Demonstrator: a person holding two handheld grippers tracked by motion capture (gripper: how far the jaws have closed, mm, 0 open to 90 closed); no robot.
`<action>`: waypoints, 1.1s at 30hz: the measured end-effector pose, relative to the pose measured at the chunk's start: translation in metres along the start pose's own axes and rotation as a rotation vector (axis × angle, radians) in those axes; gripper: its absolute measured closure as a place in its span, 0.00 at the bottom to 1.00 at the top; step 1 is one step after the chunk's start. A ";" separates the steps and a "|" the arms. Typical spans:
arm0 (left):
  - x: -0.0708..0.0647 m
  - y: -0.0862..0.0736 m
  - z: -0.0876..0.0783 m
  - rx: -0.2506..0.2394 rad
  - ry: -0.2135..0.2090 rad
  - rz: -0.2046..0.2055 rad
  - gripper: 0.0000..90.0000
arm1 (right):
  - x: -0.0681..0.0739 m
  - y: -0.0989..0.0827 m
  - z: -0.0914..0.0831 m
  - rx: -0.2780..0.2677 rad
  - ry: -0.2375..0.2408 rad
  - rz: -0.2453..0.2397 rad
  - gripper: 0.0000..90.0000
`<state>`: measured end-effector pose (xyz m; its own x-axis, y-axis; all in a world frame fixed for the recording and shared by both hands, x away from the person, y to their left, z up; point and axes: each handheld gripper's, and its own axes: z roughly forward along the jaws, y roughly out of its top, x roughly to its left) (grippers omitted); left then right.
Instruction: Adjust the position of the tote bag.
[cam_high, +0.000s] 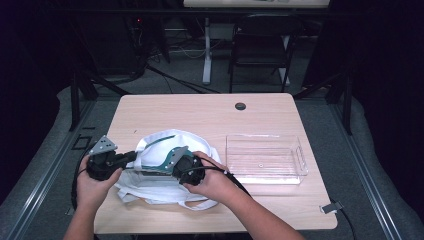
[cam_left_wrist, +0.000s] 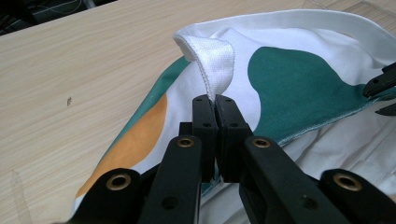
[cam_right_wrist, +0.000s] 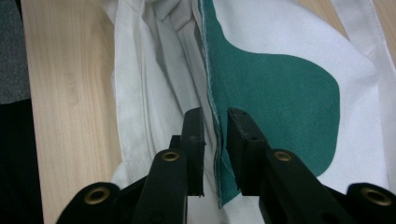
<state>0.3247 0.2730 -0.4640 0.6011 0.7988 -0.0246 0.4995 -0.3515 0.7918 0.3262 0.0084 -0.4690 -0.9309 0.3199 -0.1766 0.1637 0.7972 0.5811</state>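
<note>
Left gripper (cam_left_wrist: 215, 100): jaws clamped on cloth bag (cam_left_wrist: 299, 74) strap.
Right gripper (cam_right_wrist: 215, 116): jaws apart, straddling bag's edge.
Clear tray (cam_high: 265, 159): beside bag.

White cloth tote bag (cam_high: 165, 187) with green and orange patches lies crumpled on wooden table (cam_high: 210, 112), near front edge, left of centre. Upper rim lifted, mouth partly open; loop handle (cam_high: 197, 204) trails toward front edge. Left gripper (cam_left_wrist: 215, 99) jaws pinched on rim at strap seam. Right gripper (cam_right_wrist: 215, 116) jaws astride green-edged rim, gap visible either side.
</note>
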 end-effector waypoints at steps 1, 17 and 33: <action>0.000 0.000 0.000 0.000 0.000 0.000 0.98 | 0.000 0.000 0.001 0.000 0.001 0.001 0.87; 0.001 -0.002 0.002 -0.003 -0.007 -0.003 0.98 | -0.001 -0.001 0.003 0.018 0.001 -0.003 0.98; 0.002 -0.003 0.002 -0.005 -0.014 -0.014 0.96 | -0.005 0.005 -0.009 -0.017 -0.024 -0.008 0.98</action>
<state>0.3259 0.2752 -0.4677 0.6027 0.7968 -0.0442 0.5048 -0.3378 0.7944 0.3282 0.0061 -0.4577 -0.9241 0.3256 -0.2000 0.1503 0.7909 0.5932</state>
